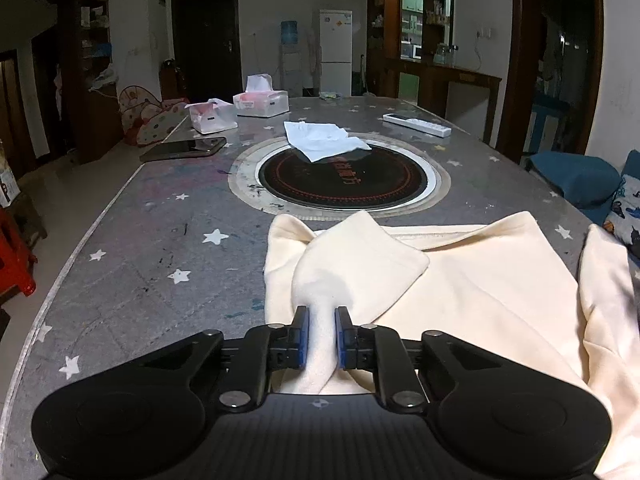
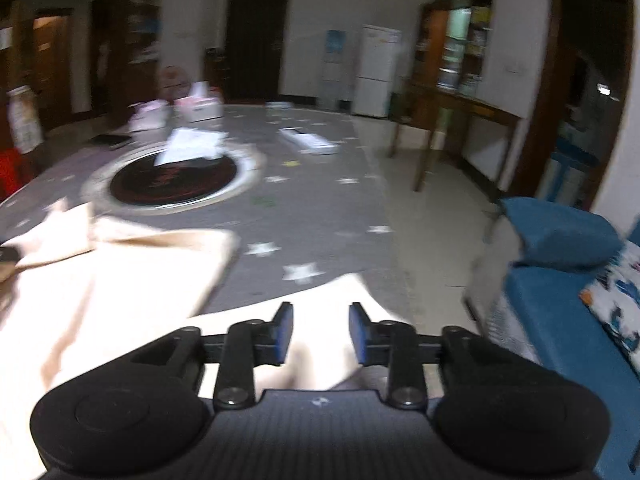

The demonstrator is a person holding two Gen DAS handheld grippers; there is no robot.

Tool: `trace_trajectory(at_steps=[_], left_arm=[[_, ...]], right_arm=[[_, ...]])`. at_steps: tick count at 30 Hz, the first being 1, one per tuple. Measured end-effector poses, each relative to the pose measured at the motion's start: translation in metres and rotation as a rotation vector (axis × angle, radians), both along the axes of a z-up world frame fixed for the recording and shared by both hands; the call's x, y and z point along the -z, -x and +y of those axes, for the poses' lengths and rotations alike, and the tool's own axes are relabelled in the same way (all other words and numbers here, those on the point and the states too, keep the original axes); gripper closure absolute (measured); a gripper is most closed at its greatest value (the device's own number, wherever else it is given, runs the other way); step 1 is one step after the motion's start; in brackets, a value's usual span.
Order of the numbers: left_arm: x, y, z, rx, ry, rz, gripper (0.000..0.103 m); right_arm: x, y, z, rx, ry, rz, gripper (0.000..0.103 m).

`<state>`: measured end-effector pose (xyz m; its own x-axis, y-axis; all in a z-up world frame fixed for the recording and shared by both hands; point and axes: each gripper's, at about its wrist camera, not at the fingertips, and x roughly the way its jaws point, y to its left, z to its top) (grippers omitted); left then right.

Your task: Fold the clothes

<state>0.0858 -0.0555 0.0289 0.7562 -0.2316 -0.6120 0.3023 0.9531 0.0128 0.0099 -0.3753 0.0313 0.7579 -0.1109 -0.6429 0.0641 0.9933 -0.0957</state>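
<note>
A cream garment [image 1: 460,280] lies spread on the near part of the grey star-patterned table [image 1: 160,240]. My left gripper [image 1: 321,312] is shut on a bunched fold of the garment's left side, lifted and turned over toward the middle. In the blurred right wrist view the garment [image 2: 120,280] lies to the left, and a flap of it runs between the fingers of my right gripper [image 2: 320,312], whose jaws stand apart and open over the table's right edge.
A round black induction plate [image 1: 344,180] sits mid-table with a white cloth [image 1: 324,140] on its far rim. Beyond are two tissue packs [image 1: 260,100], a phone [image 1: 184,148] and a power strip [image 1: 416,123]. A blue sofa [image 2: 560,264] stands at the right.
</note>
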Motion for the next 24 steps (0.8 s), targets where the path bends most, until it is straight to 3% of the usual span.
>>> trace_trajectory(at_steps=[5, 11, 17, 24], left_arm=[[-0.007, 0.002, 0.002, -0.011, -0.007, 0.002, 0.084], [-0.018, 0.004, -0.025, 0.110, -0.033, -0.036, 0.082], [-0.004, -0.015, -0.064, 0.163, -0.067, -0.018, 0.059], [0.016, -0.042, -0.084, 0.141, -0.091, 0.031, 0.059]], right_arm=[[0.012, 0.001, 0.029, -0.113, -0.017, 0.046, 0.066], [0.020, 0.000, 0.037, -0.117, -0.038, 0.066, 0.061], [0.023, -0.001, 0.029, -0.107, -0.063, 0.065, 0.056], [0.027, -0.002, 0.023, -0.098, -0.092, 0.057, 0.049]])
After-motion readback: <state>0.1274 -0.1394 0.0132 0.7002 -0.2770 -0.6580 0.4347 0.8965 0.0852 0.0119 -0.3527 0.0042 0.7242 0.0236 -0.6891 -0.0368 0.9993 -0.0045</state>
